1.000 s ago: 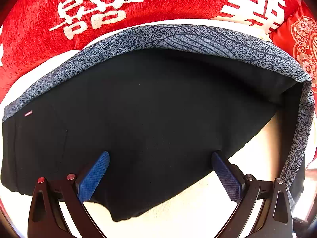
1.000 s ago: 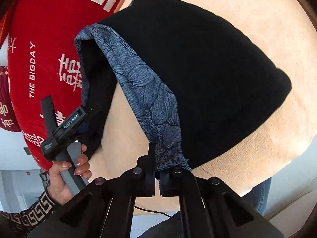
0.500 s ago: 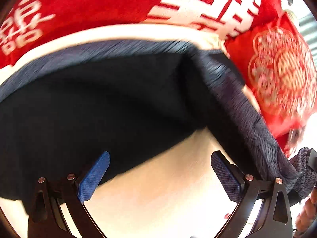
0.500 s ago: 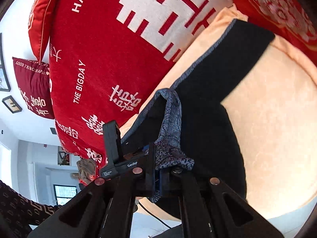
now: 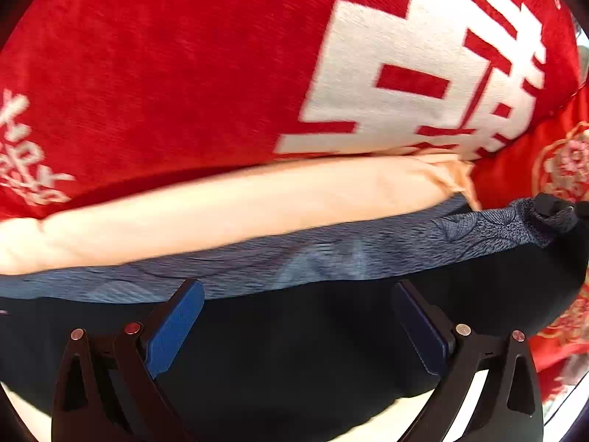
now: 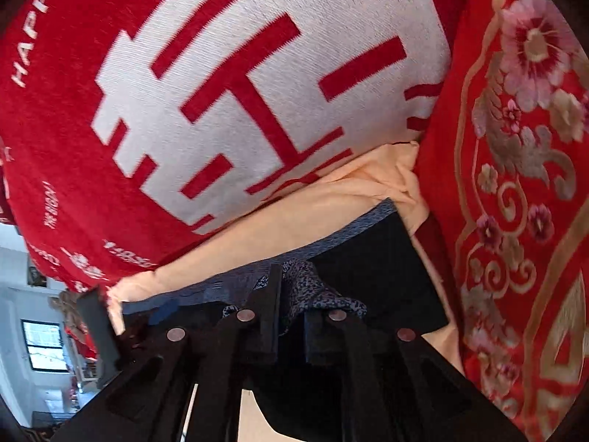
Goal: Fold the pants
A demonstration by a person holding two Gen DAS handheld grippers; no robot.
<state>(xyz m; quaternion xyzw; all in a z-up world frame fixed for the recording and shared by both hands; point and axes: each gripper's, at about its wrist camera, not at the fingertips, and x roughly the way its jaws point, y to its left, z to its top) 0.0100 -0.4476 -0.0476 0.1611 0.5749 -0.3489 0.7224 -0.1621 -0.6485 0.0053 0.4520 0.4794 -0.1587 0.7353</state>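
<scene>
Black pants [image 5: 294,368] lie under your wide-open, empty left gripper [image 5: 298,331]; your right gripper [image 6: 294,316], just easing apart, pinches their patterned waistband [image 6: 313,291].

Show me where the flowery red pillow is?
In the right wrist view the flowery red pillow fills the right side, next to the big red-and-white cushion, just behind the black pants.

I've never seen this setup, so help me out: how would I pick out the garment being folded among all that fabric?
Start at the big red blanket with white characters, then drop to the peach cushion below it. On that cushion lie the pants: plain black cloth with a blue-grey patterned band along the far edge. Everything around them is red or peach, so they are the only dark thing.
</scene>
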